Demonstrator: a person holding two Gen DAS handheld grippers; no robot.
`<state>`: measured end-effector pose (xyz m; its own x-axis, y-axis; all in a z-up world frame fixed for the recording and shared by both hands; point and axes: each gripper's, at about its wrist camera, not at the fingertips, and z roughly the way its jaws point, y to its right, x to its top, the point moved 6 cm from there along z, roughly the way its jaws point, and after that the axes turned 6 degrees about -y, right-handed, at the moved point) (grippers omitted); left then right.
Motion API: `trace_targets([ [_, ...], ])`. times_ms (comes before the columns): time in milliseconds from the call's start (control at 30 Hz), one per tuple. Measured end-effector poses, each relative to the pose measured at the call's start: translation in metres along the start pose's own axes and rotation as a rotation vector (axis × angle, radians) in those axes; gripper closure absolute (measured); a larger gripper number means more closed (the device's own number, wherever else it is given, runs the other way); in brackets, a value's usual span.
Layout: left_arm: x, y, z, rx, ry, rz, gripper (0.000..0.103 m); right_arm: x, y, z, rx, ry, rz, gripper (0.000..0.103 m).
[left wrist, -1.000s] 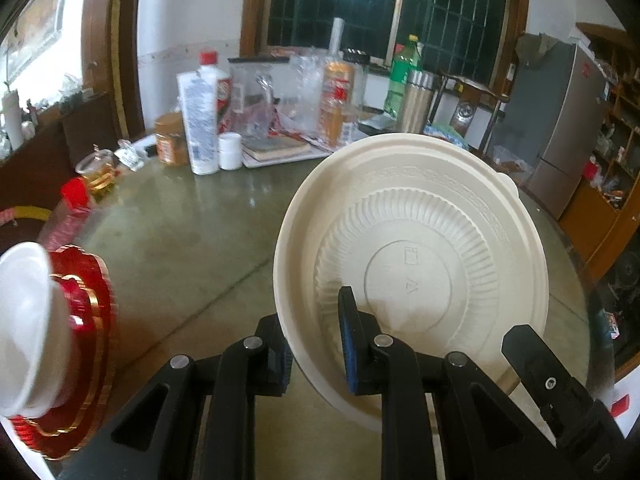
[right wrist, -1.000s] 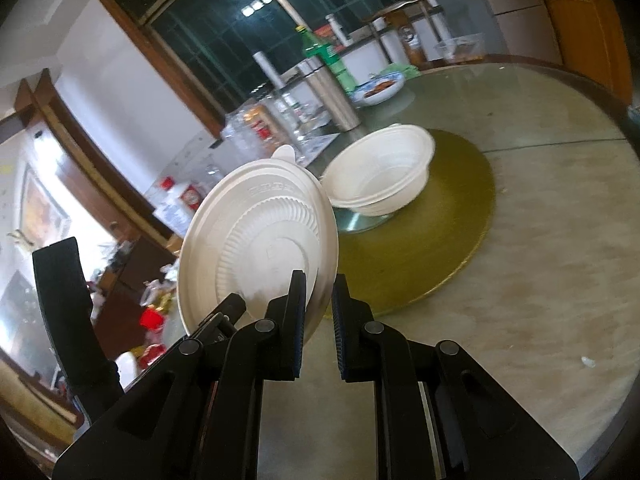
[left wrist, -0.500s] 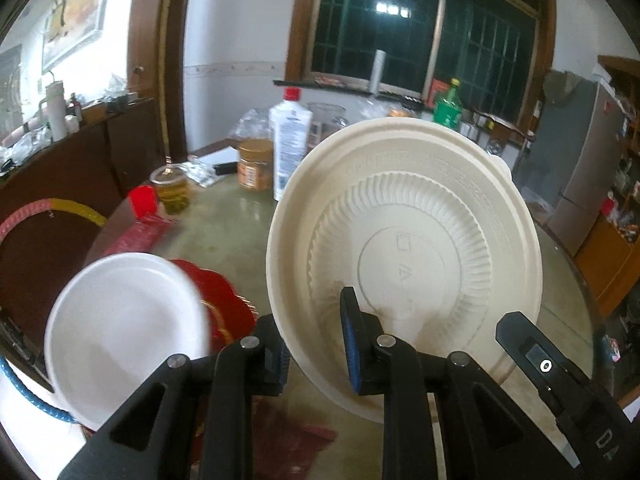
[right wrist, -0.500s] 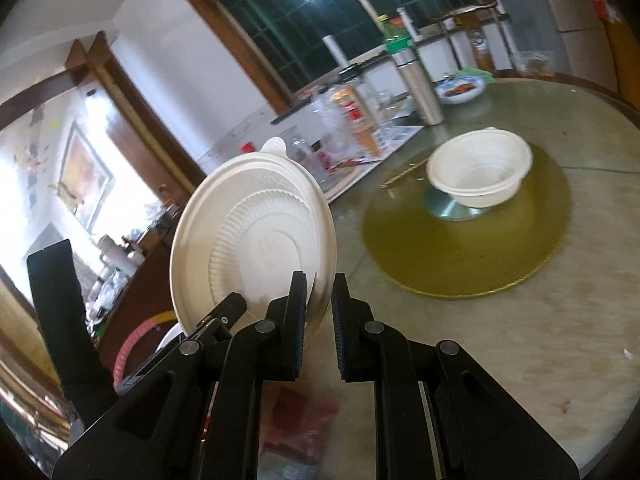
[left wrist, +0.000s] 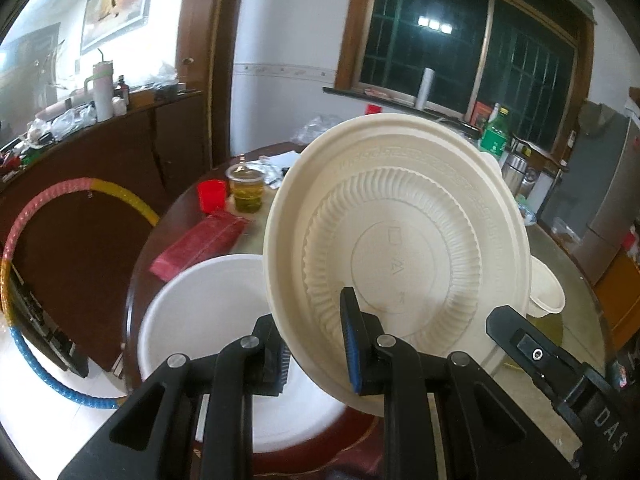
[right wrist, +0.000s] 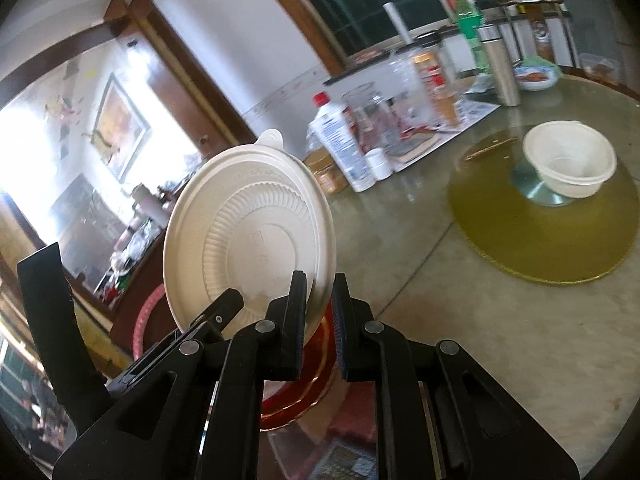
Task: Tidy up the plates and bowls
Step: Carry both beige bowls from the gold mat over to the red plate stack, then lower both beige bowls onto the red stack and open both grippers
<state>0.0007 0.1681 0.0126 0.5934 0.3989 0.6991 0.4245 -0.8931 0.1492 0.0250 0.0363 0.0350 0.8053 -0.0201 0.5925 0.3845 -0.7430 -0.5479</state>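
Note:
Both grippers hold one cream ribbed plastic lid-like plate [left wrist: 400, 232], tilted nearly upright. My left gripper [left wrist: 316, 348] is shut on its lower rim. My right gripper [right wrist: 318, 312] is shut on the same plate [right wrist: 248, 236] at its lower right edge. Just below it a white plate [left wrist: 208, 312] lies on a red plate [left wrist: 320, 452] near the table's edge; the red plate [right wrist: 300, 396] also shows under the right gripper. A cream bowl [right wrist: 568, 160] stands on the gold turntable [right wrist: 540, 224] farther off.
Round glass-topped table [right wrist: 500, 340] with bottles, jars and a steel flask [right wrist: 502, 64] at the back. A red packet [left wrist: 200, 244], a red cup [left wrist: 212, 196] and a cup of yellow liquid [left wrist: 246, 192] lie near the left rim. A hoop [left wrist: 24, 256] leans on the cabinet.
Both grippers have swung left with the cream plate; it now hangs over the white plate on the red plate. The bowl and turntable have slid to the right of view.

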Motion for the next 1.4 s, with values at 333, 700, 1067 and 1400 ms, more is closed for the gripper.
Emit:
trace_targets([
  [333,-0.007,-0.043,-0.010,-0.004,-0.035,-0.038,0.081,-0.021,-0.034,0.024,0.084,-0.117,-0.041,0.091],
  [700,-0.017,-0.063,0.006,0.013,-0.112,-0.076,0.081,-0.037,-0.040,0.048,0.115,-0.236,-0.030,0.091],
  [1067,-0.023,-0.078,0.015,0.033,-0.147,-0.119,0.081,-0.044,-0.044,0.064,0.124,-0.288,-0.029,0.091],
  [1400,-0.022,-0.081,0.015,0.007,-0.145,-0.156,0.067,-0.043,-0.047,0.066,0.136,-0.304,-0.023,0.081],
])
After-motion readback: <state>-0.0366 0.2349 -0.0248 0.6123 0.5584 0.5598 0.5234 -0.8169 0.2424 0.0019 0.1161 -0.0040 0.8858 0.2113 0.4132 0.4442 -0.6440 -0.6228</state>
